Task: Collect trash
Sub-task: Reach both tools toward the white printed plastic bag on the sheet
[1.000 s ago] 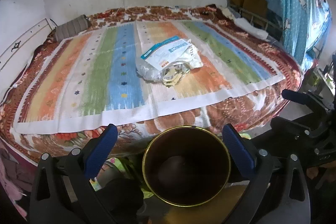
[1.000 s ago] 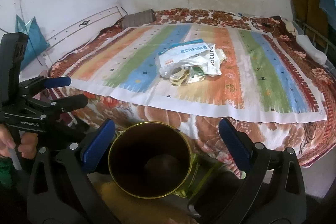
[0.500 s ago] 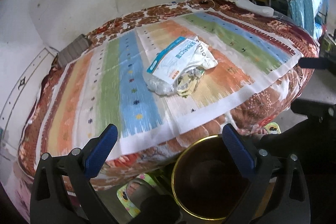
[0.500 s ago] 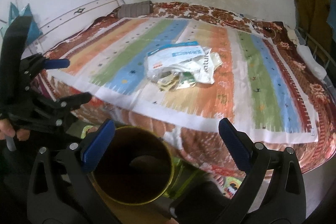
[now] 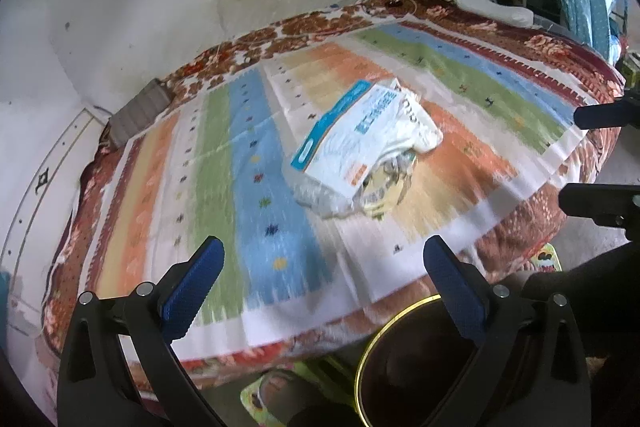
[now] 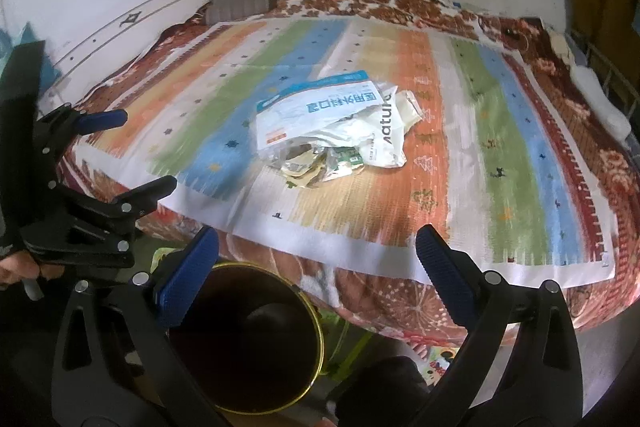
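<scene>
Trash pile [image 5: 362, 155] [image 6: 334, 135]: a heap of crumpled wrappers and bags lies on the striped cloth [image 5: 256, 163] [image 6: 472, 147] that covers the bed, roughly at the cloth's middle, over the boundary between its blue and orange stripes. Topmost in the heap is a white packet with a blue border and printed characters [image 5: 348, 143] [image 6: 316, 111]; a white bag with dark lettering [image 6: 386, 139] sits against it, and smaller yellowish and green wrappers [image 6: 316, 165] spill from under it toward the cloth's near edge. Nothing touches the heap.

Left gripper [image 5: 322, 273]: jaws spread wide, blue pads well apart, nothing between them. It hangs above the near edge of the cloth, short of the heap. From the right wrist view the same tool [image 6: 104, 155] appears to the left of the cloth, held by a hand [image 6: 16, 267] partly visible at the frame edge.

Right gripper [image 6: 318, 259]: jaws likewise wide apart and empty, positioned over the near hem of the cloth, well apart from the heap.

Bin [image 5: 408, 363] [image 6: 248, 339]: a dark round container with a gold rim stands on the floor below the near edge of the bed, its mouth open upward. Contents cannot be made out in the dark interior.

The left wrist view is motion-blurred; fine print on the packets is partly unreadable.
</scene>
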The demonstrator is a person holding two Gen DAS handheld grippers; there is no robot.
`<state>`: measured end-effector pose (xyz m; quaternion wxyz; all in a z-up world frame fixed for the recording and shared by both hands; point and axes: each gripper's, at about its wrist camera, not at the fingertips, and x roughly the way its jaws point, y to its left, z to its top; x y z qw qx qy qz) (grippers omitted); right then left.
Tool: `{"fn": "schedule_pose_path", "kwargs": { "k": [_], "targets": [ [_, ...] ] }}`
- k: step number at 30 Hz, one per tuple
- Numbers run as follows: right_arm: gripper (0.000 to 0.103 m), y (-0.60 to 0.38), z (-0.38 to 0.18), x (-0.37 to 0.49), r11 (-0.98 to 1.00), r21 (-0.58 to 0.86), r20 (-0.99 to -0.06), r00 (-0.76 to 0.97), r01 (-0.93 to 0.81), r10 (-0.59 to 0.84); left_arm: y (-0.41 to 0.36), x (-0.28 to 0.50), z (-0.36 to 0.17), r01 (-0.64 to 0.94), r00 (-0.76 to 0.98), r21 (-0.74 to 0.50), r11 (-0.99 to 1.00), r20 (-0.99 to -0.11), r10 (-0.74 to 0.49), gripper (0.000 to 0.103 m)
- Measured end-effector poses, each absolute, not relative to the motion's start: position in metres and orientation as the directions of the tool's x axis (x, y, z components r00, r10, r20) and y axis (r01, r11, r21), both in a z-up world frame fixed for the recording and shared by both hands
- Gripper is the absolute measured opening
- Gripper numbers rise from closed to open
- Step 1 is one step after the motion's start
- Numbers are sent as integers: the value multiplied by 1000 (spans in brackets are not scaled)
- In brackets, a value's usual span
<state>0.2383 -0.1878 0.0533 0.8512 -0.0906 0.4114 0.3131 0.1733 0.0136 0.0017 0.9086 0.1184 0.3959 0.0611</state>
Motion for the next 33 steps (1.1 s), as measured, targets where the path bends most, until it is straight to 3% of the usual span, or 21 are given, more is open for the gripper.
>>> {"fn": "schedule_pose_path", "kwargs": {
  "k": [11,16,27,30,33],
  "targets": [
    [92,-187,33,298,817,307,-771,375,-488,514,10,207,-26,54,675,331,942,-707,210,97],
    [89,-184,13,325,817,409,-773,321,-407,547,19,222,-34,78,678,254,964,-723,136,97],
    [84,-174,-31,371,785,561,-748,247,-262,616,16,252,-63,96,677,330,939,-713,181,97],
    [79,-166,-40,381,771,583,-734,240,-257,635,17,256,-67,79,685,346,935,-700,201,94],
    [72,-163,-51,392,740,641,-708,214,-205,673,21,261,-75,67,677,348,935,-704,214,83]
  ]
}}
